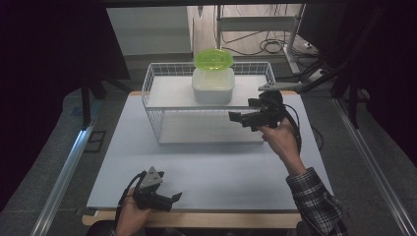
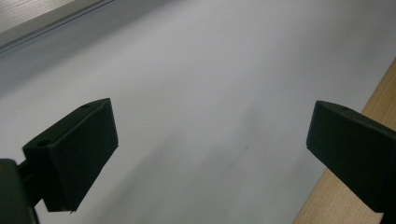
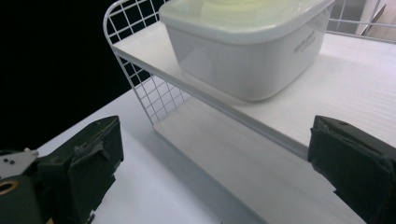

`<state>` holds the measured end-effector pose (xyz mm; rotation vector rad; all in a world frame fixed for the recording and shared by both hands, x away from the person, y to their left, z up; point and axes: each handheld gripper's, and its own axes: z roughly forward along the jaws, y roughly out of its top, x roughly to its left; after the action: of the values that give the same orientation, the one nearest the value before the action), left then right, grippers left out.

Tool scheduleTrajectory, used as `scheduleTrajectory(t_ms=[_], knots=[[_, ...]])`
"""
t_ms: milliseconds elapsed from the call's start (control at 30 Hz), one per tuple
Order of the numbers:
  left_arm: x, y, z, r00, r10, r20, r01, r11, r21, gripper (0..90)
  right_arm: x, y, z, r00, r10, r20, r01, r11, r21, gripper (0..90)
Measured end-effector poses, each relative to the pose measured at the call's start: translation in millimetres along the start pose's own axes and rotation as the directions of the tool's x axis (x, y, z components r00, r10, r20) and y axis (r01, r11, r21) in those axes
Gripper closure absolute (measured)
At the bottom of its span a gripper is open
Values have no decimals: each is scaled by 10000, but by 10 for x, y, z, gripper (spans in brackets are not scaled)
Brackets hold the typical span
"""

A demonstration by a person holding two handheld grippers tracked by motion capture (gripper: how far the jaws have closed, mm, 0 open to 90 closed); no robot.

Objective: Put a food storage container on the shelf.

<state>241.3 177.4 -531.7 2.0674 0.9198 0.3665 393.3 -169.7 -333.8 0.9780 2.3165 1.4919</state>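
White container (image 1: 213, 86) with a bright green lid (image 1: 214, 58) sits on the upper shelf of a wire rack (image 1: 156, 82), just ahead of and above the right gripper (image 1: 239, 118), whose fingers (image 3: 88, 158) stand wide apart and hold nothing. Well away near the table (image 1: 206, 167) edge, the left gripper (image 1: 173, 198) hangs over bare tabletop, its fingers (image 2: 74, 154) likewise spread wide.

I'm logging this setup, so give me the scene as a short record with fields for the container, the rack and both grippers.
container: white container with green lid, on upper shelf
rack: white wire rack, two shelves, at the table's far side
right gripper: right gripper open, empty, raised beside the rack
left gripper: left gripper open, empty, near the table's front edge
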Motion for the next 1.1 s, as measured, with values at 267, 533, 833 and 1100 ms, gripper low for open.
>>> scheduleTrajectory(t_ms=[267,533,833,1100], knots=[[-2,-1,-2,10000,22,-11,-22,10000,13,18,72,-185,41,9977,-569,359,569,9984,4,0],[-1,-3,1,10000,16,-35,-16,10000,33,18,114,-369,83,9957,-756,537,760,9971,-62,0],[-6,-3,2,10000,76,-1,-76,9999,69,18,146,-560,70,9952,-760,619,769,9970,-125,0],[-6,-1,-12,9999,55,104,-54,10000,-28,18,172,-767,80,9947,-779,669,771,9969,137,0]])
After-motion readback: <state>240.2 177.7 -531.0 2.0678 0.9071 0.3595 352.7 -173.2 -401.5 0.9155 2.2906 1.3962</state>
